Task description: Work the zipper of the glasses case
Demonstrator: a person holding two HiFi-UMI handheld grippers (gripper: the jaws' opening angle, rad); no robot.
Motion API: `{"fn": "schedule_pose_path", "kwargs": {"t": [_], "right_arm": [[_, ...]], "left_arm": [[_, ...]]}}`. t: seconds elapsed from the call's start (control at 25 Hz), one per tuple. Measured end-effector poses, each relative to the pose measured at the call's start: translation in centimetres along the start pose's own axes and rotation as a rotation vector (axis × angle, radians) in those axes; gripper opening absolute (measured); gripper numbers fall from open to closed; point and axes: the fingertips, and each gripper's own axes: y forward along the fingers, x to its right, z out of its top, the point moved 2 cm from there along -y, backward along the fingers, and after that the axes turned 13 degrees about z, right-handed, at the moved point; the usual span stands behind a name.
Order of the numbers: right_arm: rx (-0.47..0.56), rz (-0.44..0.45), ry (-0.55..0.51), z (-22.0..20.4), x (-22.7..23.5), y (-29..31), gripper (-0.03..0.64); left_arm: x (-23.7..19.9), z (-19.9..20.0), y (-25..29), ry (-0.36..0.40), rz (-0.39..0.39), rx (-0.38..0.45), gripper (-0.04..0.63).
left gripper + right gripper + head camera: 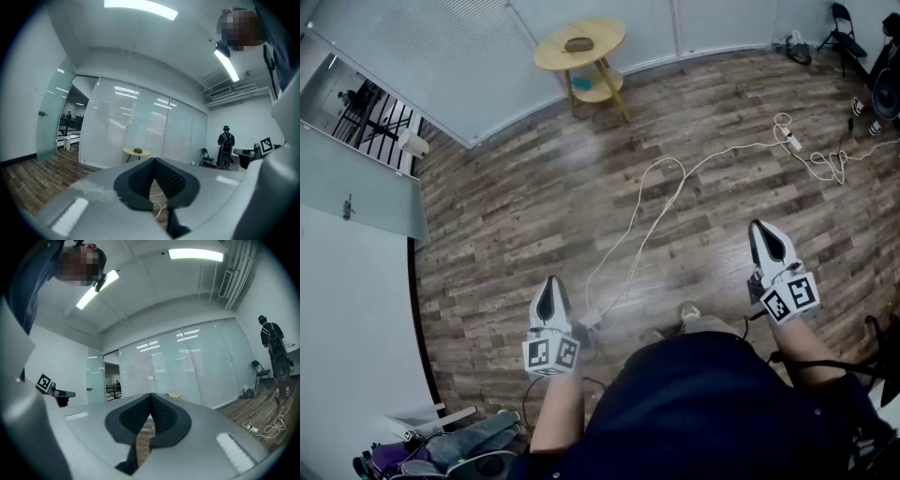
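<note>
Head view: wood-plank floor (516,216), and a wall of shut white blinds (441,47) runs along the top. A glass door (356,187) is on the left.
- 1 round yellow bench (605,33) is at the far wall. 1 small dark oblong thing lies on top of it, which looks like the glasses case (578,44).
- There is a teal item on the bench's lower shelf.
- 1 white cable (675,173) loops across the floor to 1 power strip (794,142).
- 1 folding chair (848,28) is top right.
- 2 claws are held out over bare floor, well apart from the bench: left claw (550,284) and right claw (759,230). Neither is near the case.

Left gripper view: left claw (153,160) is fully closed, with pad tips touching and nothing between them.
- The bench (137,153) is straight ahead behind the tips, with the case (138,150) on top of it.
- 1 person with a backpack (226,140) stands at right, back turned, and 1 chair (206,157) is beside them.
- There are 2 ceiling light strips.

Right gripper view: right claw (151,395) is also closed tight and empty.
- Only the bench edge (175,394) peeks out past the jaw, so the case can't be made out here.
- The same 1 person (272,341) is at far right.
- The cable and power strip (253,430) are on the floor at lower right.
- There are 2 light strips overhead.
</note>
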Motion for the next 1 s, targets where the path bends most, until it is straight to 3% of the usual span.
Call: {"fn": "schedule_pose_path", "kwargs": {"t": [0.48,0.64,0.8,1.0], "right_arm": [[0.005,0.058,0.062,-1.5,5.5,4.3,0.008],[0.003,0.098,0.081,-1.5,5.4,6.6,0.009],[-0.065,0.112,0.049,-3.3,6.8,9.2,0.009],[-0.080,0.013,0.067,-4.2,9.6,13.4,0.009]], "left_arm": [[4.5,-1.8,4.2,0.026,0.000,-0.074,0.003],[4.7,-1.4,6.2,0.044,-0.014,-0.087,0.003],[3.6,-0.7,11.9,0.021,-0.021,-0.073,0.003],[1.7,0.6,20.7,-0.002,-0.044,-0.037,0.003]]}}
